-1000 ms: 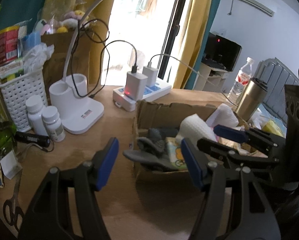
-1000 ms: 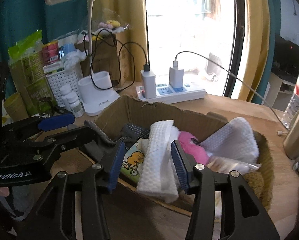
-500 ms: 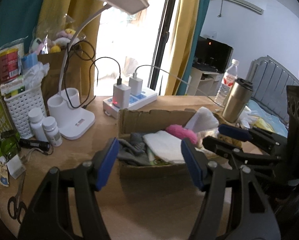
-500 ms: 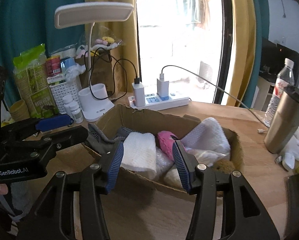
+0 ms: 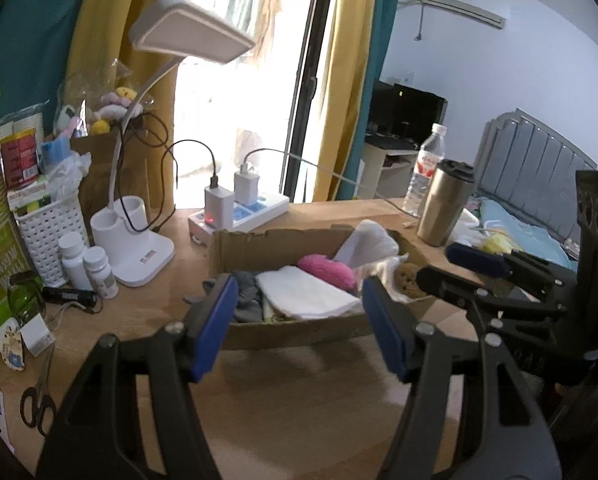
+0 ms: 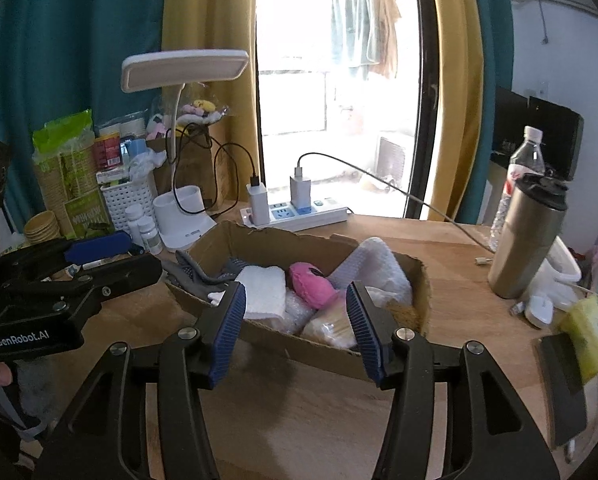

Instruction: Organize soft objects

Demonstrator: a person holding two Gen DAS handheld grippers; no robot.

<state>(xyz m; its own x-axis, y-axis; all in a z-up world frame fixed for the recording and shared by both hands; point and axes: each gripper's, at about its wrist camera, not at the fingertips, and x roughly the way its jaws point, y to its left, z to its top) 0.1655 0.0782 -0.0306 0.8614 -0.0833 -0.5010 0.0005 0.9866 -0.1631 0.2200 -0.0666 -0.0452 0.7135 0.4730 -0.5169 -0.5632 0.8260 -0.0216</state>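
Note:
A torn cardboard box [image 5: 299,336] [image 6: 299,346] sits mid-table and holds the soft things. Inside lie a folded white towel [image 5: 307,294] [image 6: 261,290], a pink plush piece [image 5: 327,268] [image 6: 311,284], a grey cloth [image 5: 247,298] [image 6: 195,272] draped over the left end, a white waffle cloth [image 5: 369,240] [image 6: 377,260] and a clear bag [image 6: 331,324]. My left gripper [image 5: 299,324] [image 6: 139,254] hovers open in front of the box, empty. To its right my right gripper [image 6: 295,328] [image 5: 455,268] is also open and empty, short of the box's front wall.
A white desk lamp [image 5: 133,248], power strip with chargers [image 6: 295,212], white basket [image 5: 51,232] and pill bottles [image 5: 85,266] stand at the back left. Scissors [image 5: 39,396] lie at the left edge. A steel tumbler [image 6: 527,240], water bottle [image 6: 519,176] and yellow sponge [image 6: 587,332] are at right.
Both grippers have drawn back and up from the box, which now looks smaller and farther. The white towel, earlier hanging at the box's front, now lies flat inside.

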